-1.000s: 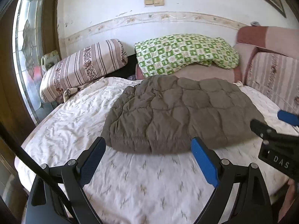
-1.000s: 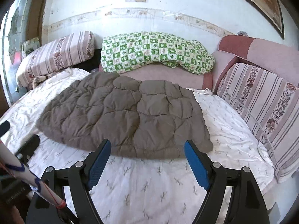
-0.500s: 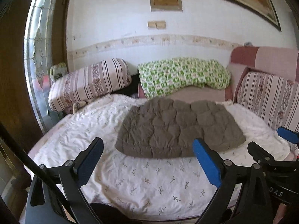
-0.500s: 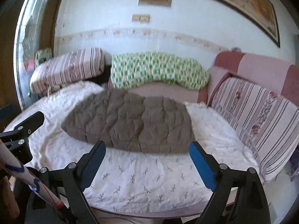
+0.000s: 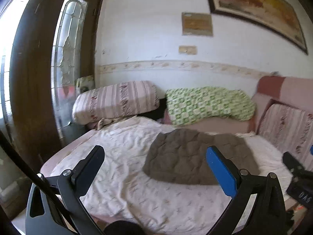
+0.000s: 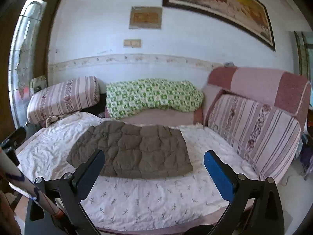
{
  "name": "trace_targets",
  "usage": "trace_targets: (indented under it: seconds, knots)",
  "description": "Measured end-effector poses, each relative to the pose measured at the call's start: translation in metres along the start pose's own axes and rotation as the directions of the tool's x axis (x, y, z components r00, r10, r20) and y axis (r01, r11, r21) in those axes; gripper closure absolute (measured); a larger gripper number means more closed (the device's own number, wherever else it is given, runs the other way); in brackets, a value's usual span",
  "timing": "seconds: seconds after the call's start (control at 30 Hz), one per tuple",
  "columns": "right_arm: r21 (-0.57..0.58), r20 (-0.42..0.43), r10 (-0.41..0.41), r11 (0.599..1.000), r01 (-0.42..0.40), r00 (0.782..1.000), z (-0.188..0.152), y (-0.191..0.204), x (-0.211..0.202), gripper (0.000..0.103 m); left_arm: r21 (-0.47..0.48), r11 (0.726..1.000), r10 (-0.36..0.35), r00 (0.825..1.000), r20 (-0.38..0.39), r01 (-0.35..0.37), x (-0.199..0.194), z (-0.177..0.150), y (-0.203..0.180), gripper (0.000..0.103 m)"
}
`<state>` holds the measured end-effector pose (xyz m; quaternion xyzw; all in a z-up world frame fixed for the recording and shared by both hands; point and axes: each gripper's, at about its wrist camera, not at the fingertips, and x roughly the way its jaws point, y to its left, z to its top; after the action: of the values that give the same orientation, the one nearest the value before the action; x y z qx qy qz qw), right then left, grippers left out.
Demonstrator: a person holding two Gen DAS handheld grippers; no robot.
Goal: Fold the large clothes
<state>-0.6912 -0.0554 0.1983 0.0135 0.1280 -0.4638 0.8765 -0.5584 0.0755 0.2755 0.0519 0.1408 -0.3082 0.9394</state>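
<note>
Nearest the viewer, the left gripper (image 5: 155,163) and the right gripper (image 6: 154,161) are both held above the near edge of a bed (image 6: 148,199). Their fingers (image 6: 218,173) have just been spreading and now stand wide apart, released, with nothing between them.

Beyond them, a white sheet with a small sprig print covers the bed. On it lies a brown quilted jacket (image 6: 135,150), folded into a flat, roughly rectangular pad. Its long axis runs across the bed from left to right, parallel to the near edge, and one long side faces the grippers. It sits toward the middle of the bed, well apart from both grippers.

Farther back, a striped pillow (image 6: 62,98) lies at the left and a green checked blanket (image 6: 152,96) in the middle. Striped pink cushions (image 6: 252,131) line the right side. On the white wall behind hangs a framed painting (image 6: 217,2).
</note>
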Motion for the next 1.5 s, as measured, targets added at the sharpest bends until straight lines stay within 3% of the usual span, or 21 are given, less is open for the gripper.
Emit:
trace_targets:
  seconds: [0.07,0.17,0.23,0.43,0.6,0.77,1.5]
  knots:
    - [0.014,0.006,-0.02,1.0,0.02,1.0,-0.004,0.0,0.005,0.0,-0.006,0.999,-0.038,0.999,-0.036,0.038,0.01,-0.007,0.002,0.0]
    - [0.013,-0.018,-0.002,1.0,0.002,1.0,-0.012,0.005,0.017,0.0,-0.005,1.0,0.028,0.994,-0.103,-0.028,0.031,-0.019,0.001,0.0]
    - [-0.011,-0.034,-0.004,1.0,0.004,0.999,-0.014,0.009,0.027,0.0,0.011,1.0,0.026,0.991,-0.128,-0.025,0.041,-0.023,0.0,0.0]
    - [-0.012,-0.059,-0.01,1.0,0.009,0.998,-0.019,0.011,0.049,0.0,0.05,0.998,0.043,0.963,-0.266,-0.03,0.078,-0.035,0.001,0.0]
    - [-0.016,-0.107,-0.012,1.0,0.011,0.994,-0.029,0.015,0.065,0.0,0.068,0.997,0.049,0.947,-0.317,-0.029,0.097,-0.05,0.001,0.0]
    - [-0.029,-0.115,-0.013,1.0,0.01,0.993,-0.032,0.018,0.071,0.0,0.107,0.994,0.043,0.939,-0.341,-0.006,0.104,-0.057,-0.006,0.0]
    - [-0.053,-0.153,-0.037,0.998,0.029,0.987,-0.044,0.017,0.086,0.0,0.146,0.989,0.044,0.939,-0.341,0.006,0.106,-0.065,-0.012,0.0]
